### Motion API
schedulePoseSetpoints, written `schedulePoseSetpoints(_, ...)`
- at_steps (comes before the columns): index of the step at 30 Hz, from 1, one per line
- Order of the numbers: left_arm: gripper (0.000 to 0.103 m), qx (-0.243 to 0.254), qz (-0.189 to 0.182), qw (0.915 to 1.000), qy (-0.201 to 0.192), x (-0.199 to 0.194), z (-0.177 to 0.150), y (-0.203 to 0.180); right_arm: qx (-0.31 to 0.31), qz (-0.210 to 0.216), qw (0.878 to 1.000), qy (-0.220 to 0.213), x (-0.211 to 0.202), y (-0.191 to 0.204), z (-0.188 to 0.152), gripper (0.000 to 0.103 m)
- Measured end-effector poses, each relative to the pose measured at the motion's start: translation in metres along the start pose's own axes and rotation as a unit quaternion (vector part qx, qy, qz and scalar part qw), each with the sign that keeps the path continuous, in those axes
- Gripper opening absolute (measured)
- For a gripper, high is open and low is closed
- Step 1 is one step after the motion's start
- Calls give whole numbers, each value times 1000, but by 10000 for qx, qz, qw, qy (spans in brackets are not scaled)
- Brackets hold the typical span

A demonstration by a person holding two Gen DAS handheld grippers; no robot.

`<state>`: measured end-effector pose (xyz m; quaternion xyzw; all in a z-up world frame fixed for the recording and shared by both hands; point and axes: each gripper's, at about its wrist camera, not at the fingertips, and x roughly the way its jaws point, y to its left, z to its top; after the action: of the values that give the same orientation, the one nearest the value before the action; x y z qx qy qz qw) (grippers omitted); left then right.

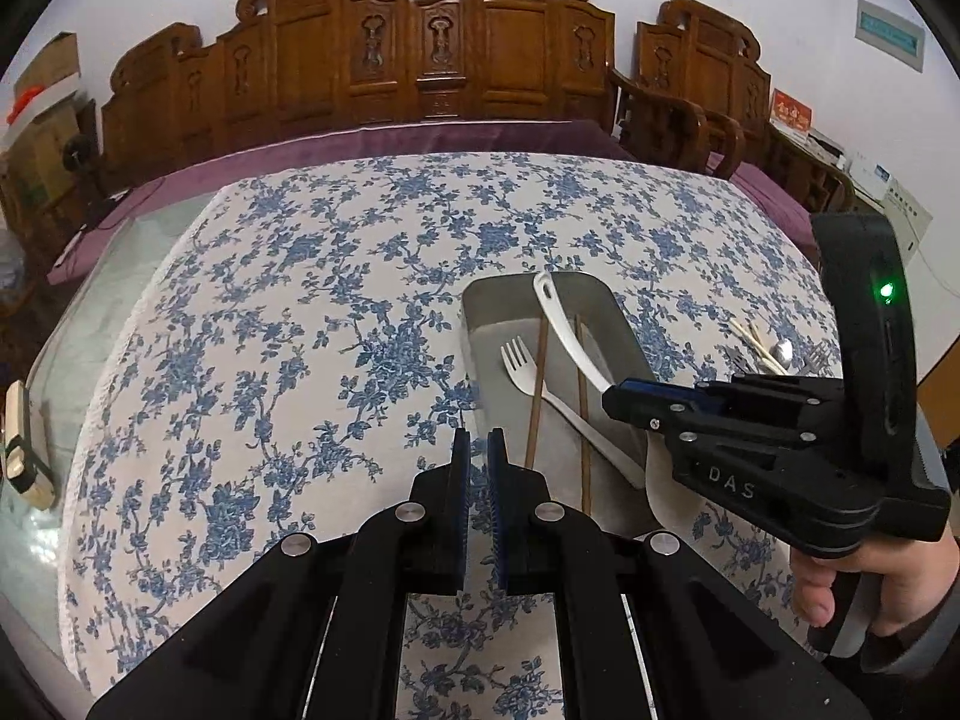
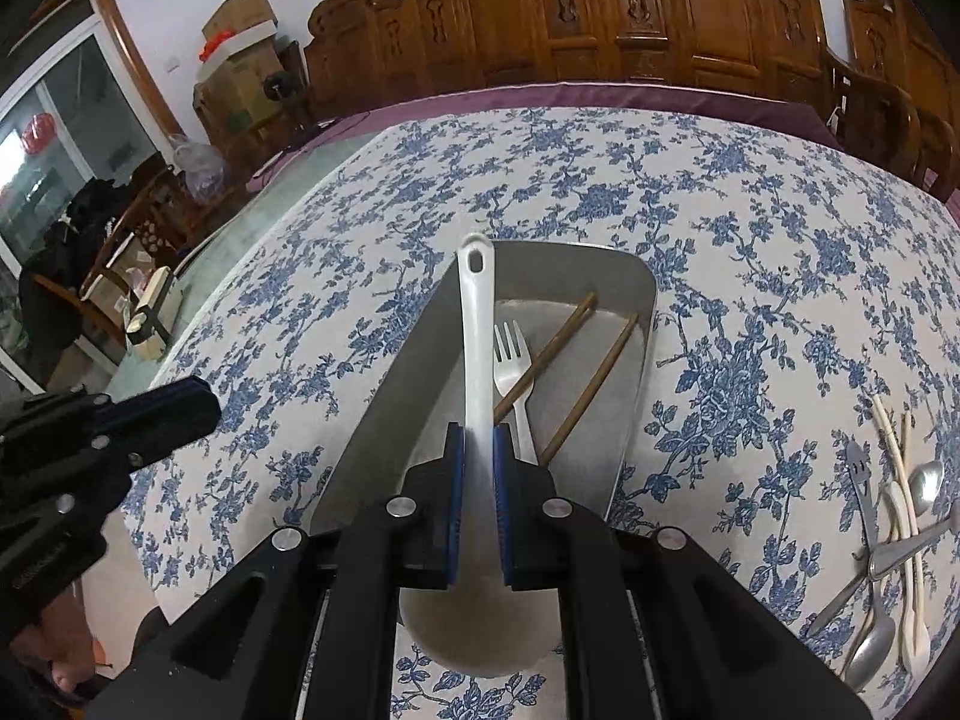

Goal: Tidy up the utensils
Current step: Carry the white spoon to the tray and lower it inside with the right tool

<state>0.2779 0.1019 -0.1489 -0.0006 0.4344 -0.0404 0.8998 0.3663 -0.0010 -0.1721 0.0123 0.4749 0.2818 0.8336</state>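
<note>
A metal tray (image 1: 480, 312) (image 2: 384, 420) lies on the floral tablecloth. In it lie a white plastic fork (image 1: 521, 367) (image 2: 511, 360) and two brown chopsticks (image 1: 537, 384) (image 2: 594, 384). My right gripper (image 2: 478, 438) (image 1: 618, 399) is shut on a white rice paddle (image 2: 475, 348) (image 1: 564, 324), holding it over the tray with the handle pointing away. My left gripper (image 1: 478, 450) (image 2: 204, 408) is shut and empty, hovering left of the tray's near end.
A pile of loose utensils (image 2: 894, 528) (image 1: 774, 351), metal spoons, forks and pale chopsticks, lies on the cloth to the right. Carved wooden chairs (image 1: 420, 54) stand behind the table. A small box (image 1: 24, 450) sits on the glass edge at left.
</note>
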Motion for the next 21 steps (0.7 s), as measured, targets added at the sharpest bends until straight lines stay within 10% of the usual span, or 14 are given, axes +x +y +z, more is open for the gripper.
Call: schedulePoseSetpoints(21,5,53,-86,9999,-51,-3,-2,-8,-335,219,9990,-222,-38,-9,-2,11)
